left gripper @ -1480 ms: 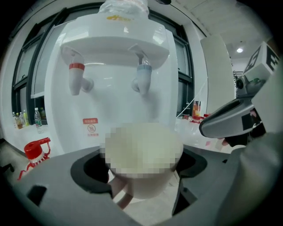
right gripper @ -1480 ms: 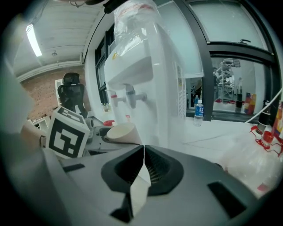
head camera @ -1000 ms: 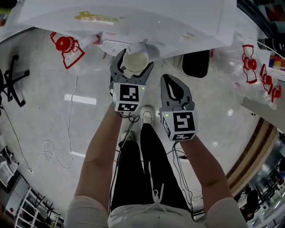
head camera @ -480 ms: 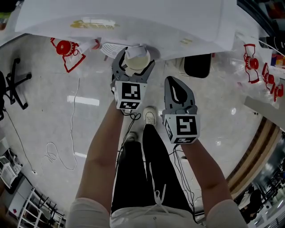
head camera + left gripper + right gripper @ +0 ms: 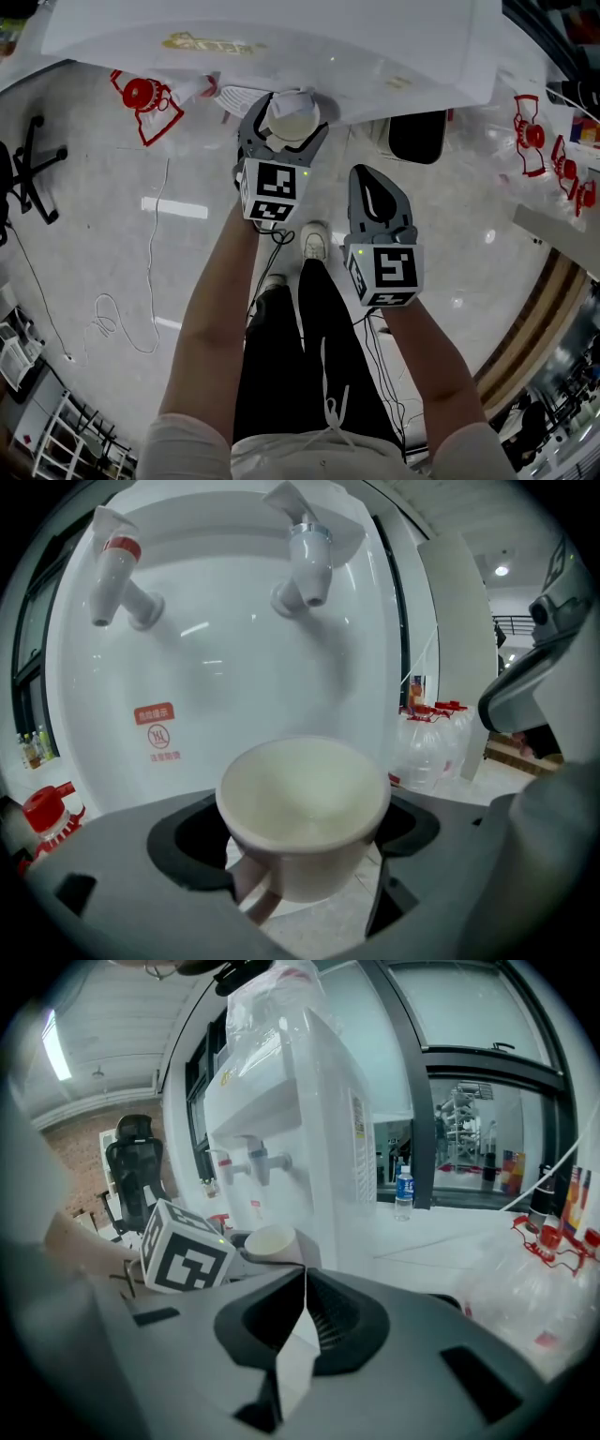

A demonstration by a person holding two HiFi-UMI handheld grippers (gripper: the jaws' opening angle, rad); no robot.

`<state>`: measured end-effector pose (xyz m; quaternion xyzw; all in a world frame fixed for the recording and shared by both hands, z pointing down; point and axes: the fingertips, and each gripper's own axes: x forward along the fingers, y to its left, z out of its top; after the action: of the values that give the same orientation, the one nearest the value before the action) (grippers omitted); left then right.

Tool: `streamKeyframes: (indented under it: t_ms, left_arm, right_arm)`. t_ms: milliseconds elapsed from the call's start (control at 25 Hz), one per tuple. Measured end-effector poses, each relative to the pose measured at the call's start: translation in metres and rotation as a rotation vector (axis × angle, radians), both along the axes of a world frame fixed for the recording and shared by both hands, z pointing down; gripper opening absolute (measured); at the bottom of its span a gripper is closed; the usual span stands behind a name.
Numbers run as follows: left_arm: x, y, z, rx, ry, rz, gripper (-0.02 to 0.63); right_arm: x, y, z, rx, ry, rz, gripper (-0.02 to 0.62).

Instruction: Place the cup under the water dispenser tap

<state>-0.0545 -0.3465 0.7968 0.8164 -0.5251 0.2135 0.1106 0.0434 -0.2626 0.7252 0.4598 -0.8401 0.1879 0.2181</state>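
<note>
A cream cup (image 5: 305, 808) with a handle sits upright between the jaws of my left gripper (image 5: 284, 131), which is shut on it. The cup (image 5: 287, 122) is held up at the front recess of the white water dispenser (image 5: 281, 47). In the left gripper view a silver-blue tap (image 5: 309, 555) hangs above and slightly behind the cup, and a red tap (image 5: 112, 569) is to its left. My right gripper (image 5: 375, 192) is shut and empty, lower and to the right of the left one. The cup (image 5: 272, 1241) and dispenser (image 5: 291, 1119) also show in the right gripper view.
Large water bottles with red caps and handles (image 5: 141, 98) stand left of the dispenser, more (image 5: 548, 155) at the right. A black bin (image 5: 412, 133) sits by the dispenser. An office chair (image 5: 23, 173) is at far left. Cables (image 5: 141, 291) lie on the floor.
My left gripper has carried the cup a little forward, deeper under the dispenser's front. The right gripper has barely moved.
</note>
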Motion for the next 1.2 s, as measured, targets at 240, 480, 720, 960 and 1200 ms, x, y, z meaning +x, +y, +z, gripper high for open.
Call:
streamKeyframes:
  t_ms: [240, 480, 720, 960, 1200]
  left_arm:
    - [-0.004, 0.001, 0.007, -0.038, 0.017, -0.027, 0.449]
    - [-0.007, -0.004, -0.012, 0.036, 0.021, -0.025, 0.46]
    - [-0.005, -0.004, -0.025, 0.058, 0.018, -0.006, 0.466]
    - [-0.008, 0.0, -0.043, 0.091, 0.057, -0.015, 0.468]
    - [-0.011, 0.004, -0.061, 0.106, 0.084, -0.018, 0.468]
  right_arm:
    - [0.0, 0.005, -0.009, 0.0, -0.013, 0.007, 0.029]
    - [0.004, 0.009, -0.022, 0.035, -0.033, 0.026, 0.029]
    - [-0.003, 0.017, -0.023, 0.022, -0.045, 0.018, 0.029]
    - [-0.008, 0.028, -0.022, 0.011, -0.037, 0.012, 0.029]
    - [-0.016, 0.033, -0.03, 0.013, -0.039, 0.014, 0.029]
